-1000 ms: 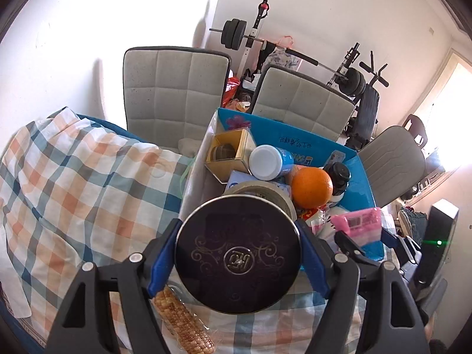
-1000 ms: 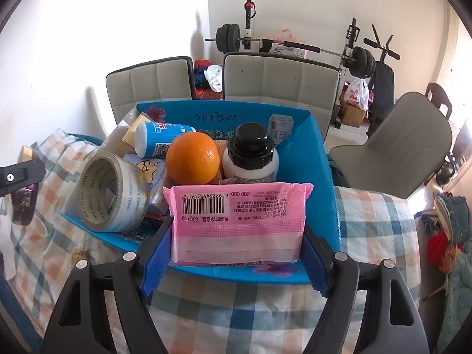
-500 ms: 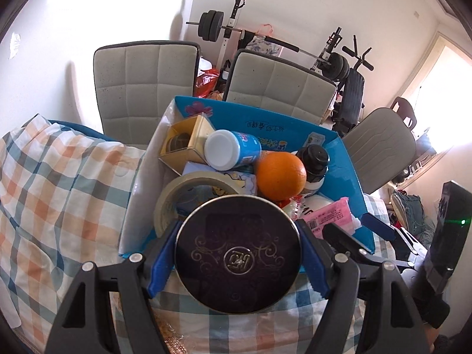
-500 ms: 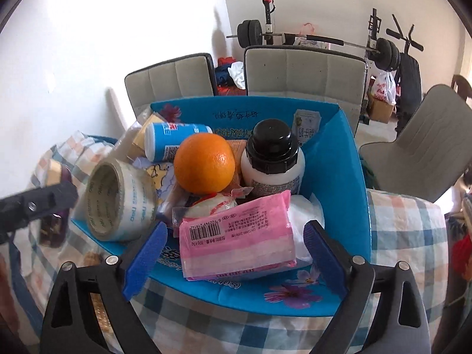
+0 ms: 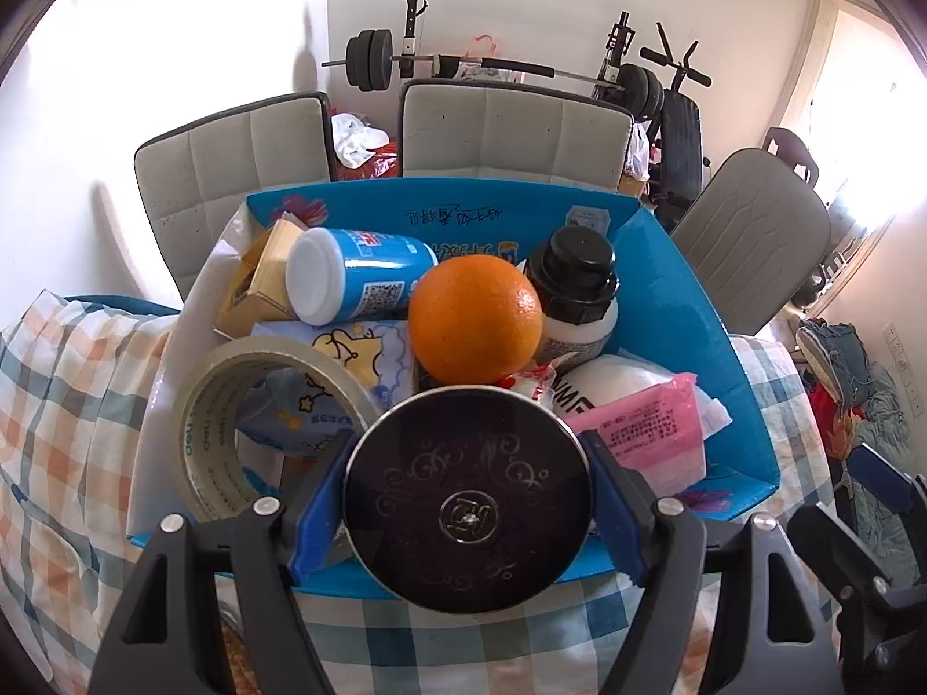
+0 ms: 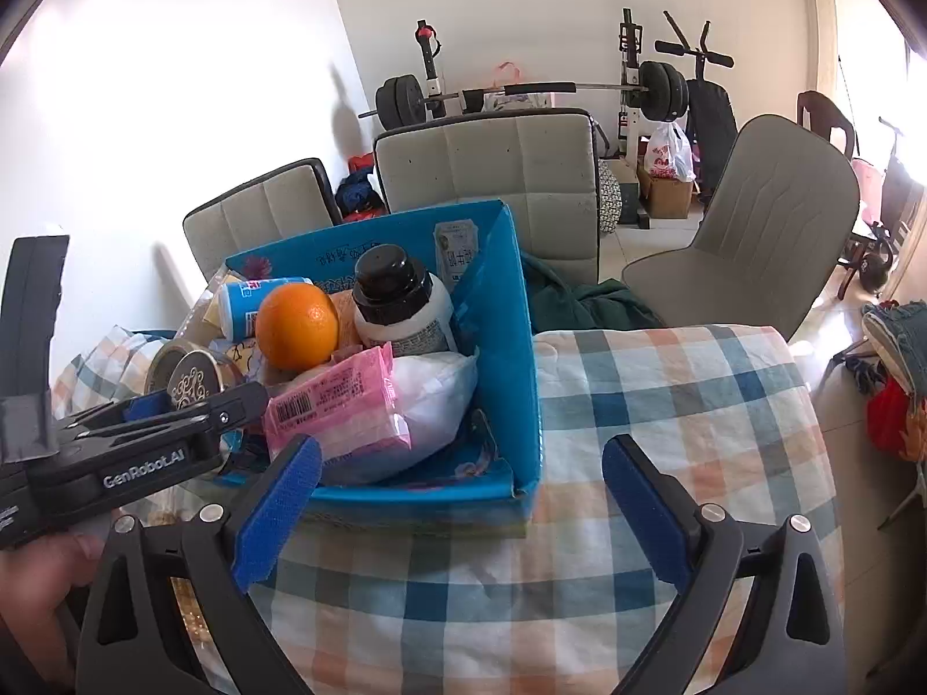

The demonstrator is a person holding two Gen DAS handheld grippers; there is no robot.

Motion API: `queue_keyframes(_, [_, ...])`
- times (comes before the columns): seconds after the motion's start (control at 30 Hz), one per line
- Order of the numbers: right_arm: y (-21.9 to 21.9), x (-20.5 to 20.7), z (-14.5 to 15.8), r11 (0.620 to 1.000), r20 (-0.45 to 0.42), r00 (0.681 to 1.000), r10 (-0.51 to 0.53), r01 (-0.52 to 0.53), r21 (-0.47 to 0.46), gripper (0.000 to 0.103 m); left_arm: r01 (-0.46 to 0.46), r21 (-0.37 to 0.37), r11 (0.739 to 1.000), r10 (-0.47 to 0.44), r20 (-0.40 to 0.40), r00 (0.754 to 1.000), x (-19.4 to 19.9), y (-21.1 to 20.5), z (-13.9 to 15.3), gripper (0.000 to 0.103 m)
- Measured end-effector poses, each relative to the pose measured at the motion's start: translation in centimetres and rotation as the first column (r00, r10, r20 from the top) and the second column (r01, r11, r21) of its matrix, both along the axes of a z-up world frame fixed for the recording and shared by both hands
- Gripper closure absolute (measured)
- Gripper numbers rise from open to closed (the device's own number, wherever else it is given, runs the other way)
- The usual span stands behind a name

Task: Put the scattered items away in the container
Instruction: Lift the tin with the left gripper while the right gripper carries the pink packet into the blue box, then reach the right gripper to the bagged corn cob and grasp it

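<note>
My left gripper is shut on a round black tin with gold scrollwork and holds it over the near edge of the blue box. The tin also shows in the right wrist view. The box holds an orange, a black-capped white bottle, a blue can, a tape roll and a pink packet. My right gripper is open and empty, low over the tablecloth, just right of the box's near corner.
The checked tablecloth covers the table. Grey chairs stand behind the box, with weight equipment against the wall. A corn cob lies under my left gripper on the cloth.
My left gripper has carried the tin rightward, up to and over the box. My right gripper let go of the pink packet in the box, opened, and drew back to the right.
</note>
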State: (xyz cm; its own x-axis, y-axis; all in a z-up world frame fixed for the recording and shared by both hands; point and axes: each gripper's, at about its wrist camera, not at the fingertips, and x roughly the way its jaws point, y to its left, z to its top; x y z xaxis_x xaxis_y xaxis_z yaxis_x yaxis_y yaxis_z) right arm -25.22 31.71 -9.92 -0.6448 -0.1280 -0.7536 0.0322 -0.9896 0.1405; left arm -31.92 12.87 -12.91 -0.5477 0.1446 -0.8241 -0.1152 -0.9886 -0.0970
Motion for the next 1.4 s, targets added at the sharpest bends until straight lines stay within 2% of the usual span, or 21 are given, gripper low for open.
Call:
queue_keyframes(0.1, [0.5, 0.8, 0.3, 1.000, -0.005, 1.000, -0.005, 0.005, 0.023, 0.003, -0.003, -0.006, 1.000, 0.003, -0.002, 1.000, 0.0, 0.2, -0.2, 0.027])
queue_keyframes(0.23, [1.5, 1.5, 0.3, 1.000, 0.009, 0.999, -0.031, 0.031, -0.002, 0.003, -0.020, -0.001, 1.000, 0.020, 0.010, 1.000, -0.1, 0.2, -0.3, 0.027])
queue_keyframes(0.33, [2.0, 1.9, 0.0, 0.999, 0.024, 0.999, -0.047, 0.047, -0.027, 0.003, -0.053, 0.054, 0.997, 0.053, 0.006, 0.999, 0.3, -0.6, 0.9, 0.024])
queue_keyframes(0.37, [2.1, 2.1, -0.1, 0.998, 0.032, 0.998, -0.050, 0.051, -0.045, 0.003, -0.060, 0.075, 0.995, 0.061, -0.001, 0.998, 0.7, -1.1, 1.6, 0.019])
queue_keyframes(0.43, [2.4, 2.4, -0.1, 0.994, 0.048, 0.997, -0.056, 0.060, -0.095, 0.003, -0.066, 0.126, 0.990, 0.069, -0.021, 0.997, 2.0, -2.7, 3.2, 0.013])
queue_keyframes(0.5, [2.2, 2.8, -0.3, 0.986, 0.071, 0.997, -0.037, 0.048, -0.158, 0.003, -0.080, 0.144, 0.986, 0.087, -0.044, 0.995, 3.8, -5.0, 4.6, 0.004])
queue_keyframes(0.6, [-0.6, 3.7, -1.4, 0.975, 0.133, 0.989, 0.063, -0.033, -0.219, 0.003, -0.162, 0.137, 0.977, 0.169, -0.038, 0.985, 7.4, -10.1, 5.1, 0.000])
queue_keyframes(0.7, [-6.7, 4.8, -3.7, 0.966, 0.212, 0.954, 0.212, -0.172, -0.193, 0.003, -0.273, 0.083, 0.958, 0.271, 0.041, 0.962, 11.0, -15.5, 3.4, 0.000])
queue_keyframes(0.8, [-14.1, 5.3, -6.2, 0.936, 0.294, 0.889, 0.350, -0.320, -0.146, 0.003, -0.381, -0.002, 0.924, 0.379, 0.119, 0.918, 14.5, -20.2, 0.7, 0.000])
queue_keyframes(0.87, [-18.8, 5.3, -7.4, 0.905, 0.328, 0.844, 0.425, -0.406, -0.129, 0.003, -0.426, -0.018, 0.905, 0.424, 0.153, 0.893, 16.4, -22.4, -0.7, 0.000])
queue_keyframes(0.93, [-23.3, 4.9, -8.8, 0.874, 0.373, 0.798, 0.473, -0.477, -0.087, 0.003, -0.458, -0.033, 0.888, 0.457, 0.155, 0.876, 18.0, -23.9, -1.3, 0.000])
queue_keyframes(1.03, [-28.7, 3.9, -11.5, 0.833, 0.443, 0.745, 0.499, -0.553, -0.009, 0.004, -0.489, -0.024, 0.872, 0.486, 0.161, 0.859, 19.8, -25.2, -1.8, 0.000])
queue_keyframes(1.13, [-31.5, 3.1, -15.0, 0.804, 0.537, 0.714, 0.449, -0.585, 0.106, 0.004, -0.493, 0.011, 0.870, 0.485, 0.157, 0.860, 20.9, -25.4, -1.9, 0.000])
queue_keyframes(1.2, [-31.8, 2.7, -16.8, 0.796, 0.572, 0.705, 0.419, -0.588, 0.142, 0.000, -0.483, 0.020, 0.876, 0.474, 0.153, 0.867, 20.9, -25.4, -1.9, 0.000])
queue_keyframes(1.3, [-31.8, 2.7, -17.1, 0.796, 0.578, 0.705, 0.412, -0.587, 0.148, 0.000, -0.481, 0.061, 0.874, 0.468, 0.160, 0.869, 20.8, -25.6, -2.2, 0.000])
queue_keyframes(1.4, [-32.1, 2.4, -17.4, 0.793, 0.611, 0.688, 0.393, -0.589, 0.153, 0.000, -0.491, 0.101, 0.865, 0.471, 0.172, 0.865, 20.5, -26.1, -2.6, 0.000])
